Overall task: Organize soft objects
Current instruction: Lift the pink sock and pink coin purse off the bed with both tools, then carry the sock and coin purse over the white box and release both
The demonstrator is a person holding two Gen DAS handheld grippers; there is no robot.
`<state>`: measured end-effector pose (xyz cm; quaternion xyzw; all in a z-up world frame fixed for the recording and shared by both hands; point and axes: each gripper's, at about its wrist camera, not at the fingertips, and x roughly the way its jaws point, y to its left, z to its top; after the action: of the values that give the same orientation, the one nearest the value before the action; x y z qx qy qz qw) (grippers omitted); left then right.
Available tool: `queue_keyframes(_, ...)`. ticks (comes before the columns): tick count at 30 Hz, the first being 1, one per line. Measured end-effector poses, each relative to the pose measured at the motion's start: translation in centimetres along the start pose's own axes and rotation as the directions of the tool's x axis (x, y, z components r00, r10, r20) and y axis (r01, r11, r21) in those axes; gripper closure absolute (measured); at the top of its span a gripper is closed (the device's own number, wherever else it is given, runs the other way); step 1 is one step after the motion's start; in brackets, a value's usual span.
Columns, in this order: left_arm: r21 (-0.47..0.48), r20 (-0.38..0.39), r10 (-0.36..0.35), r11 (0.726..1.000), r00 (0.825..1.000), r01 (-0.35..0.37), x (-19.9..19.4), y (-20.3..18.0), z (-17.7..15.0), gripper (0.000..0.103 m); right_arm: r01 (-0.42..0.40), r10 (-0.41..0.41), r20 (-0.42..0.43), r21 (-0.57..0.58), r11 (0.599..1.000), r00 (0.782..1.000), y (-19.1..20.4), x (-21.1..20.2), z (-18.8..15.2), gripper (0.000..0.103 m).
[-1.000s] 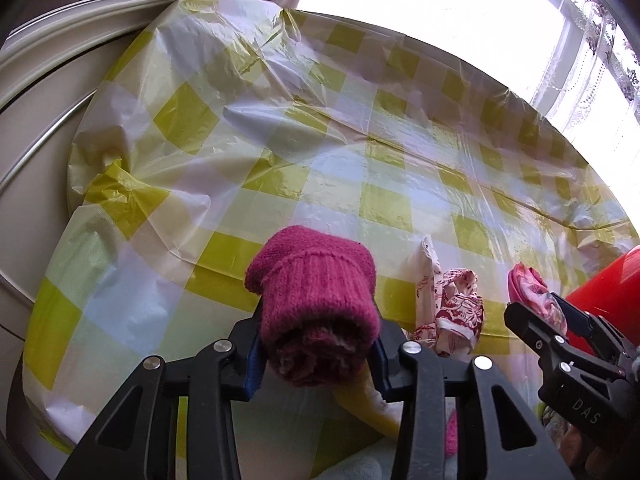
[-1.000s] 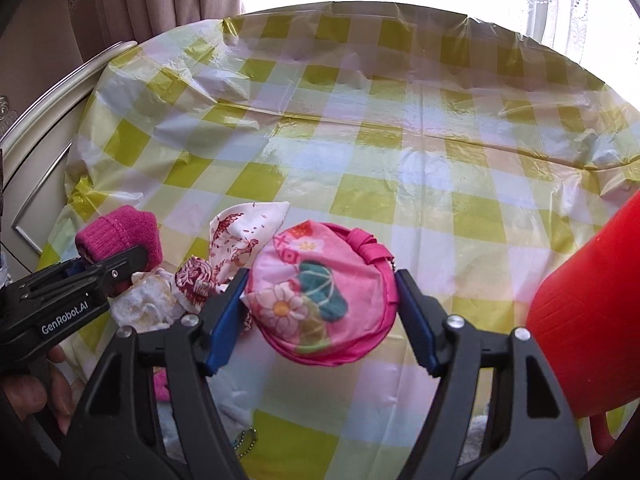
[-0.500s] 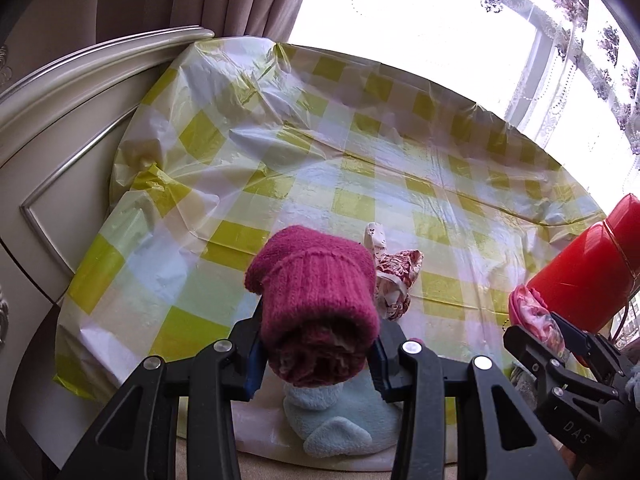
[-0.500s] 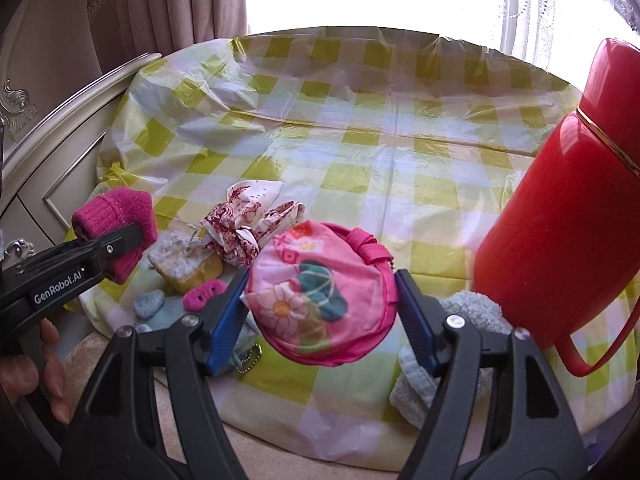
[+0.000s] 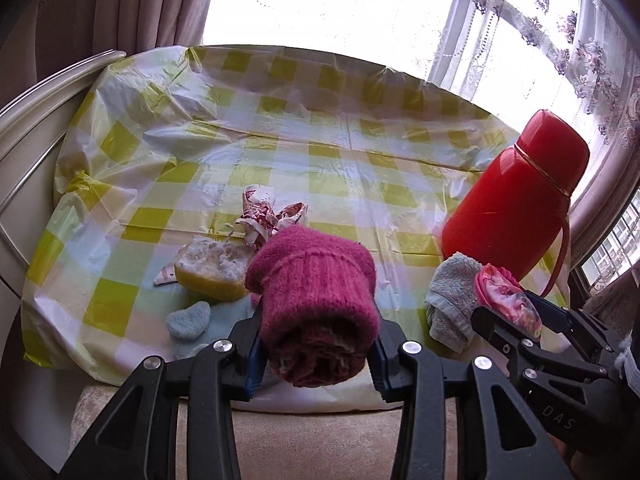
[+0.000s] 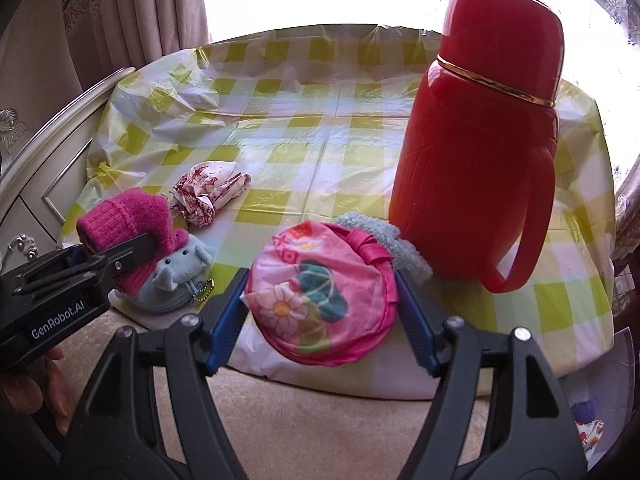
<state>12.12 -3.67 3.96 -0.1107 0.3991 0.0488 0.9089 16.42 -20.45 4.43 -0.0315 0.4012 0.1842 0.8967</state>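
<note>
My left gripper [image 5: 316, 350] is shut on a rolled magenta knit sock [image 5: 316, 304], held above the near edge of the table. My right gripper [image 6: 322, 306] is shut on a round pink floral pouch [image 6: 320, 292], also lifted near the table's front edge. From the right wrist view the left gripper [image 6: 100, 256] and its sock [image 6: 124, 220] show at the left; from the left wrist view the right gripper [image 5: 516, 316] and the pouch [image 5: 504, 296] show at the right. On the yellow-checked tablecloth [image 5: 320, 128] lie a red-and-white patterned cloth [image 5: 268, 216], a yellow sponge [image 5: 212, 268], a blue elephant plush [image 6: 176, 276] and a grey-blue fuzzy sock [image 5: 452, 296].
A tall red thermos [image 6: 476, 152] with a handle stands at the table's right side, close behind the pouch. A cream cabinet [image 6: 36, 184] borders the table on the left. Curtains and a bright window are behind. Beige carpet [image 6: 320, 420] lies below the front edge.
Both grippers have drawn back from the table and risen a little, each carrying its item. The thermos, sponge, plush and table's front edge have come into view.
</note>
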Motion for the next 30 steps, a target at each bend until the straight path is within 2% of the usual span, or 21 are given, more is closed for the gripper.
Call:
queue_keyframes(9,0.093,-0.044,-0.075,0.992,0.996,0.079,-0.2,-5.6,-1.7,0.060,0.058,-0.058,0.004,0.050,0.997,0.998,-4.4,-2.7,-2.1,0.030)
queue_keyframes(17,0.181,-0.091,-0.150,0.970,0.984,0.165,0.0,-10.9,-3.2,0.060,0.135,-0.135,-0.007,0.105,0.985,0.991,-9.0,-5.1,-4.4,0.030)
queue_keyframes(23,0.236,-0.140,-0.221,0.939,0.965,0.249,0.2,-15.2,-4.4,0.060,0.222,-0.220,-0.032,0.184,0.958,0.975,-14.1,-7.4,-6.2,0.029)
queue_keyframes(30,0.300,-0.214,-0.314,0.880,0.925,0.368,0.9,-21.0,-5.2,0.060,0.363,-0.364,-0.050,0.286,0.887,0.930,-21.2,-11.1,-7.7,0.029)
